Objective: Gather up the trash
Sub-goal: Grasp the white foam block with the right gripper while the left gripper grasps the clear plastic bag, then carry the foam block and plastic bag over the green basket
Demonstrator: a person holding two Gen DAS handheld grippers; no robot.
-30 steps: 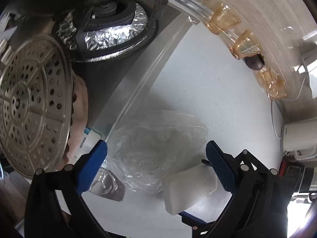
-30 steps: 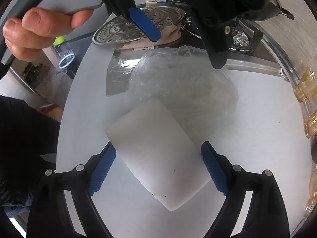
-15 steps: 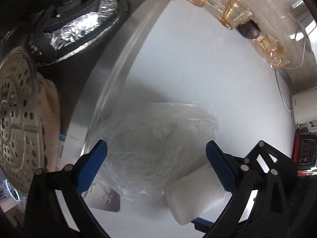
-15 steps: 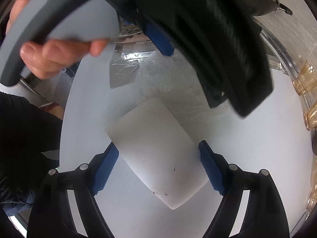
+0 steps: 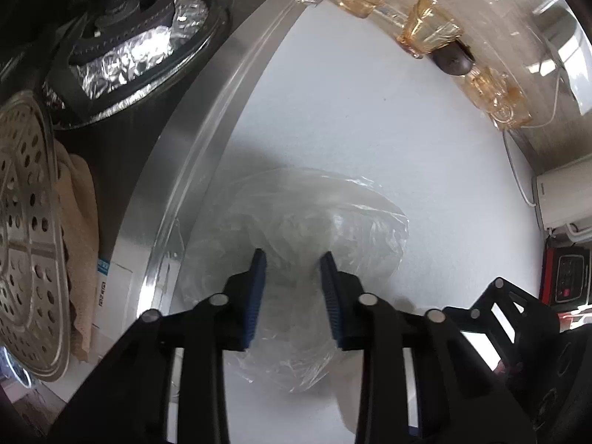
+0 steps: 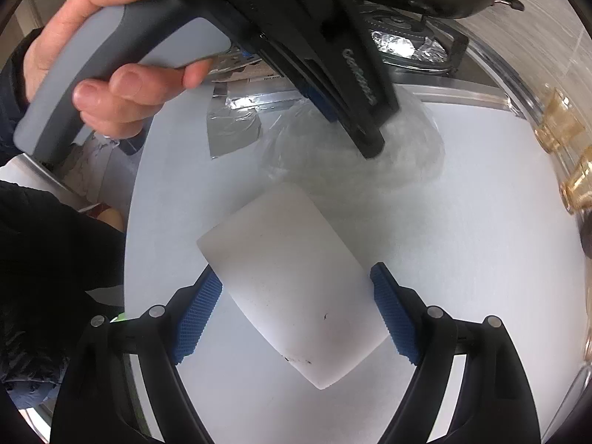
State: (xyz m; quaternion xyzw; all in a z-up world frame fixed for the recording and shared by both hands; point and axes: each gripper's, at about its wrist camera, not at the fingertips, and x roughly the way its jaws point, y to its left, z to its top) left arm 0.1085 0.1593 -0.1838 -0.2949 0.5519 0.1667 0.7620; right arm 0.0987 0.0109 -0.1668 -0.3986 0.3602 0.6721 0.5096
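— Two pieces of trash are seen on the white tabletop [image 6: 462,229]: a crumpled clear plastic bag [image 5: 296,244] and a white rectangular foam block [image 6: 292,296]. Where is each placed?

— The crumpled clear plastic bag [image 6: 407,155] is found near the steel edge of the stove [image 5: 192,170], and the foam block is laid just in front of it, nearer the person; whether they touch cannot be told.

— How is the left hand-held gripper [image 5: 292,288] set?

— It is lowered onto the bag, its blue pads [image 5: 255,296] drawn in to a narrow gap with plastic film gathered between them. A firm grip on the film cannot be confirmed. From the right wrist view, the left hand-held gripper [image 6: 347,118] is seen reaching down into the bag, its grey handle [image 6: 122,74] held by a bare hand [image 6: 111,85].

— And the right hand-held gripper [image 6: 296,310]?

— It is spread wide around the foam block; the left pad [image 6: 196,318] is touching or almost touching the block's edge, while the other pad is kept just clear of it.

— What is seen around them?

— A flat silver foil scrap [image 6: 233,133] is laid beside the bag. A foil-lined burner [image 5: 137,48] and a perforated round metal steamer plate [image 5: 26,244] on a beige cloth [image 5: 81,251] are seen on the stove. Amber glass cups [image 5: 429,33] are lined along the back wall, and a white appliance [image 5: 562,196] is placed at the far right.
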